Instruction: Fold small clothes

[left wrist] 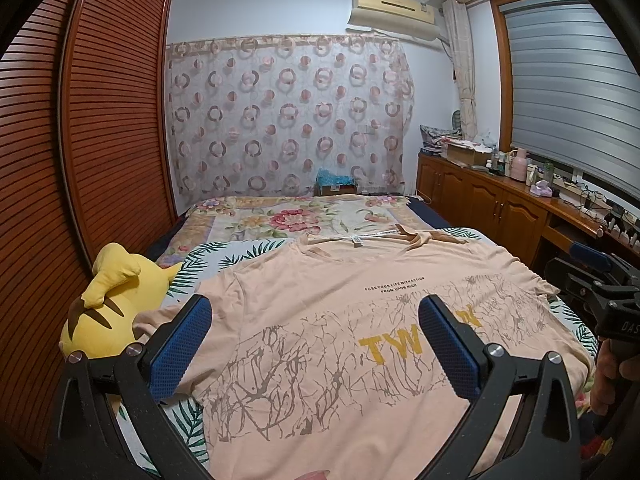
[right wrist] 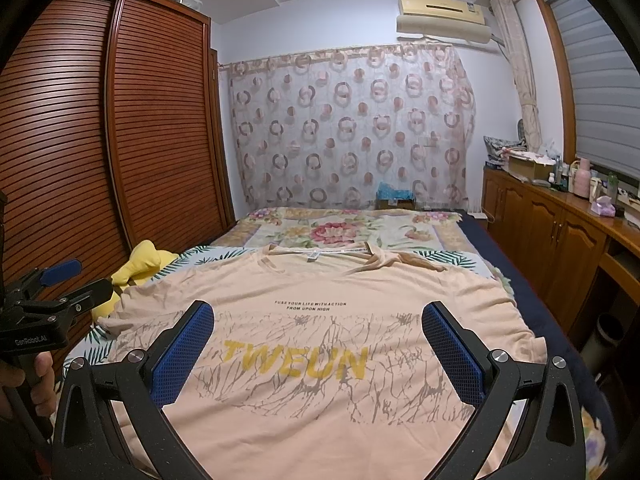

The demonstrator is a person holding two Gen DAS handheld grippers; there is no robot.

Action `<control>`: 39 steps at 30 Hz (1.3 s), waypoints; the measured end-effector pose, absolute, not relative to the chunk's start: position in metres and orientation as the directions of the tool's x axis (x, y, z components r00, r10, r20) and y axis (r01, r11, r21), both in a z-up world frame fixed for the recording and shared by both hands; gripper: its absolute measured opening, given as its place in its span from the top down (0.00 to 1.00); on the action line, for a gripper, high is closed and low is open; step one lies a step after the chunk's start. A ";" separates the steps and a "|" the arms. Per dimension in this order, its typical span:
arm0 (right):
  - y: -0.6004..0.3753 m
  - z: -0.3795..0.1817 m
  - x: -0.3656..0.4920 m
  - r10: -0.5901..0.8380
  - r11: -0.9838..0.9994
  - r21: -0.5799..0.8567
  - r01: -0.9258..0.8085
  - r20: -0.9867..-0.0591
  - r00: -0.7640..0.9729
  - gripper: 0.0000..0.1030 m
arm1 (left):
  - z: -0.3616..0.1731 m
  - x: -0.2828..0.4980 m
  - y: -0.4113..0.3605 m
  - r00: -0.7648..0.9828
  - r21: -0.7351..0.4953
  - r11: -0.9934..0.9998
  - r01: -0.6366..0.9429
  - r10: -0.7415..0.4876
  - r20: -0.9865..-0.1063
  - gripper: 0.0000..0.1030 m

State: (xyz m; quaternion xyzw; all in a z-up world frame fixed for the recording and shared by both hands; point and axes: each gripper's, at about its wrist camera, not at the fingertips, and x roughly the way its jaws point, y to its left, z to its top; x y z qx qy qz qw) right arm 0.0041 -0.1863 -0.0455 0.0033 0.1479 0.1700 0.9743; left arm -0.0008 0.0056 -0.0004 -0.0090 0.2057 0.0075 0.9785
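peach T-shirt (right wrist: 320, 400) lying flat on bed (right wrist: 532, 300) | left gripper (left wrist: 316, 344) and right gripper (right wrist: 318, 350) hovering, jaws gaping wide, gripping nothing

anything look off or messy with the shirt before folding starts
Mostly flat, but the t-shirt has its far right shoulder bunched and twisted by the collar, and its left sleeve is crumpled. A yellow plush toy lies right beside that sleeve. Both grippers are open, holding nothing.

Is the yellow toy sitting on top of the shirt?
No, the yellow plush toy lies beside the peach T-shirt, off its left edge.
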 end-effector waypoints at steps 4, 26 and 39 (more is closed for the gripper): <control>-0.186 -0.046 0.004 0.332 0.942 0.056 -0.331 -0.286 0.899 0.00 | 0.000 -0.001 0.006 0.915 -0.017 1.000 -0.016 0.008 -0.403 0.00; -0.187 -0.048 0.005 0.340 0.939 0.055 -0.340 -0.288 0.895 0.00 | 0.000 -0.001 0.005 0.912 -0.013 1.000 -0.019 0.012 -0.410 0.00; -0.171 -0.048 0.023 0.377 0.921 0.027 -0.389 -0.321 0.869 0.00 | -0.017 0.009 0.039 0.880 -0.011 1.000 -0.024 0.016 -0.475 0.00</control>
